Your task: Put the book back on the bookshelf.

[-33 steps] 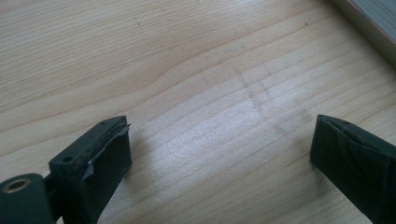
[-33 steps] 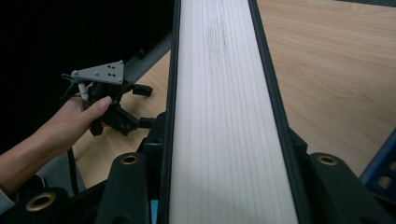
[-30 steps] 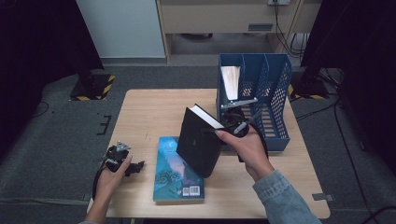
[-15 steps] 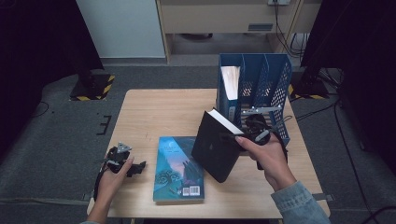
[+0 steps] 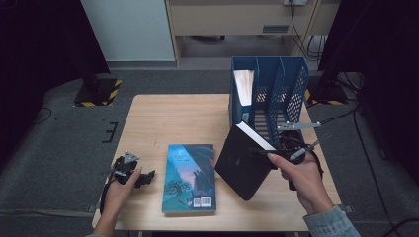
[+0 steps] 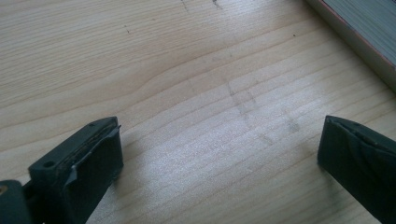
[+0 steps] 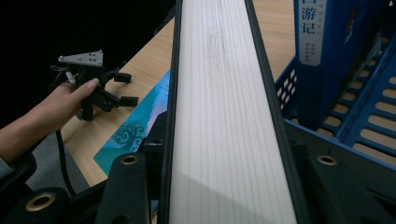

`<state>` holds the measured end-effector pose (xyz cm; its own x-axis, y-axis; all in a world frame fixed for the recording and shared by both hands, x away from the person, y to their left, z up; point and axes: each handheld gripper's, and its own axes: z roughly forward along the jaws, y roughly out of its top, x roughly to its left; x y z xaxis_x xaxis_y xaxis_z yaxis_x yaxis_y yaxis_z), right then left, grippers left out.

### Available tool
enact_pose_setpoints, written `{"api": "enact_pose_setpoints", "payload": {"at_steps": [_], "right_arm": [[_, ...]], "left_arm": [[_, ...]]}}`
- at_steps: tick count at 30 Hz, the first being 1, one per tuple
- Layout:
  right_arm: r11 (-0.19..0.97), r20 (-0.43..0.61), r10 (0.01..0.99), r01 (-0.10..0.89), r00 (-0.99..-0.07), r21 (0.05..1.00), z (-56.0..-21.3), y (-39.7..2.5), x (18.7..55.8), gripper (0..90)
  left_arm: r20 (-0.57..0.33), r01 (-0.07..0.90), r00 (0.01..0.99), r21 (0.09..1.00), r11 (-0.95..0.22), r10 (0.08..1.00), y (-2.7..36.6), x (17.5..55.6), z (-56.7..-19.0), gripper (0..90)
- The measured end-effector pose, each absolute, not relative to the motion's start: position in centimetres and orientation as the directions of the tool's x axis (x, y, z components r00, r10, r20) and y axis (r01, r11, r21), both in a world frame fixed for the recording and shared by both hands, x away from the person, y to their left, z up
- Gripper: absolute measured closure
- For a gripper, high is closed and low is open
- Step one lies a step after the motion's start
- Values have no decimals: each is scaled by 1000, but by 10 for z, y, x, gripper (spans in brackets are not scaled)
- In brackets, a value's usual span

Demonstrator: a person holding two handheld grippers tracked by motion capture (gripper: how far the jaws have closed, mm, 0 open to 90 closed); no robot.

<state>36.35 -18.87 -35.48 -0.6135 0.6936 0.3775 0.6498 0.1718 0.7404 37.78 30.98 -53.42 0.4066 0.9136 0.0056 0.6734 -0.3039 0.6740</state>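
— Since a second ago, the black book (image 5: 244,160) has gone rightward and lower, closer to the blue file rack (image 5: 291,81); how does the right claw (image 5: 276,148) hold it now?

— Clamped shut on it. In the right gripper view the pale page edge (image 7: 224,112) runs up between the two black jaws, which press on the covers from both sides. From above, the book hangs tilted, one corner low over the bench (image 5: 173,118), just in front of the rack.

— And the left claw (image 5: 143,177)?

— Jaws spread wide, nothing between them, resting low on the wood near the front left corner, just as it was. A teal book (image 5: 190,177) lies flat just beside it, between the two hands.

— Anything in the rack?

— A blue book (image 7: 317,46) stands upright in its left compartment.

— The room?

— Grey carpet (image 5: 59,143) around the bench, a pale cabinet (image 5: 128,29) behind.
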Motion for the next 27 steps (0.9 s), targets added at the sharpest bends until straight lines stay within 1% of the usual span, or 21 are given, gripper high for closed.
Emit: {"api": "enact_pose_setpoints", "payload": {"at_steps": [6,11,17,22,27], "right_arm": [[160,371,704,644,-605,748,-356,-205,352,525],[141,374,709,640,-598,755,-349,-217,343,525],[111,377,713,626,-591,772,-326,-230,339,525],[74,391,714,618,-581,782,-306,-240,344,524],[62,389,722,613,-572,788,-289,-249,350,525]], "left_arm": [[4,669,402,681,-297,916,309,377,-535,0],[4,668,402,682,-297,915,309,377,-535,0],[6,667,406,682,-301,914,309,377,-535,0],[6,666,407,682,-301,913,309,377,-535,0],[6,659,416,688,-306,909,309,378,-536,0]]}}
